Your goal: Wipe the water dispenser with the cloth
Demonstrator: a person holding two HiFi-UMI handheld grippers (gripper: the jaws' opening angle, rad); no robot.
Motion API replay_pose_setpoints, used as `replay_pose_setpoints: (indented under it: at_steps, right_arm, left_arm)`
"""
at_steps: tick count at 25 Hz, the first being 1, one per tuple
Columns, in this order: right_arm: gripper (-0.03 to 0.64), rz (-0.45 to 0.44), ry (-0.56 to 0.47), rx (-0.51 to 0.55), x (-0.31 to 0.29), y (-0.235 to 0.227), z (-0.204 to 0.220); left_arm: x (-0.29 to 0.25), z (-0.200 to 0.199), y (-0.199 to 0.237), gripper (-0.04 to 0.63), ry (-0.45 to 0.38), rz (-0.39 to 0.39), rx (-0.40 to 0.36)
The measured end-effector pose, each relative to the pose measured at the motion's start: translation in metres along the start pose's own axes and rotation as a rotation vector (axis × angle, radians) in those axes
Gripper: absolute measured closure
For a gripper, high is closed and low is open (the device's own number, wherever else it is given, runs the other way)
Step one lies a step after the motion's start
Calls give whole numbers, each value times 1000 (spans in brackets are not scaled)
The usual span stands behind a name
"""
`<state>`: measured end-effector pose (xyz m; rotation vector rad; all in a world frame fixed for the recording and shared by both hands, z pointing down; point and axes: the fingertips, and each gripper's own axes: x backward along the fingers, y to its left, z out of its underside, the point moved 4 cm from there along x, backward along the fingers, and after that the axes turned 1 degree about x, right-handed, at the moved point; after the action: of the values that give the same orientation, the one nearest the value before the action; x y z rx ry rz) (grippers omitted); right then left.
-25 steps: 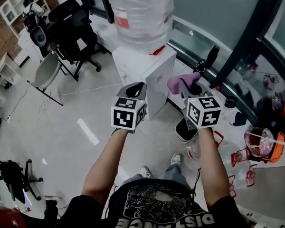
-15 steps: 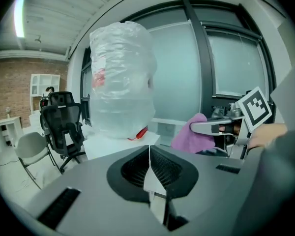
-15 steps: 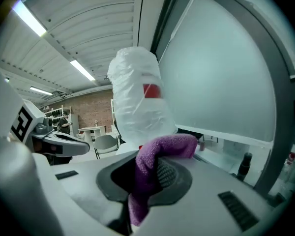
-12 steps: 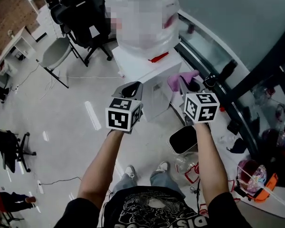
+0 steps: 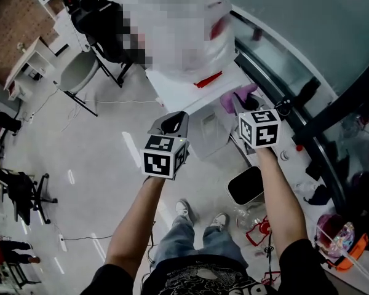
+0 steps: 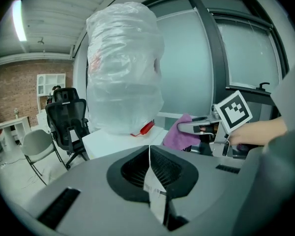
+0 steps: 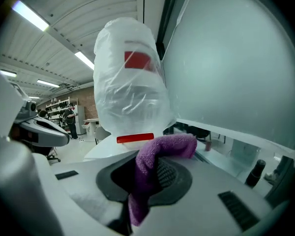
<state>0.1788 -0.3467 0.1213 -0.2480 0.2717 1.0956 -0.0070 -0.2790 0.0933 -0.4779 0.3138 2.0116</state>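
**Purple cloth in the right claw, beside the dispenser top**

The pale, shiny floor lies under the person's feet, and a black bin stands on it near the right foot. In front stands the white water dispenser. It carries a large bottle wrapped in clear plastic, with a red piece at its base. To the right of the dispenser runs a glass wall with dark frames. To the left, farther away, there is a black office chair, and behind it a brick wall.

The left gripper has its jaws pressed together. Only a thin pale strip shows at the line where they meet, and I cannot tell what it is. The right gripper has its jaws closed on the cloth. The cloth folds over the top of the jaws and hangs down between them. It sits just beside the right edge of the dispenser top. I cannot tell if it touches the dispenser.
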Motion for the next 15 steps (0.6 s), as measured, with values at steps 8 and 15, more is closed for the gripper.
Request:
replay_pose_setpoints:
  at_steps: [8, 15]
  right_arm:
    - [572, 58, 37, 3, -35, 1, 14]
    - [572, 119, -12, -12, -44, 2, 23]
  left_arm:
    - [-27, 2, 17, 567, 1, 74, -30]
    - [-35, 5, 26, 566, -52, 135, -71]
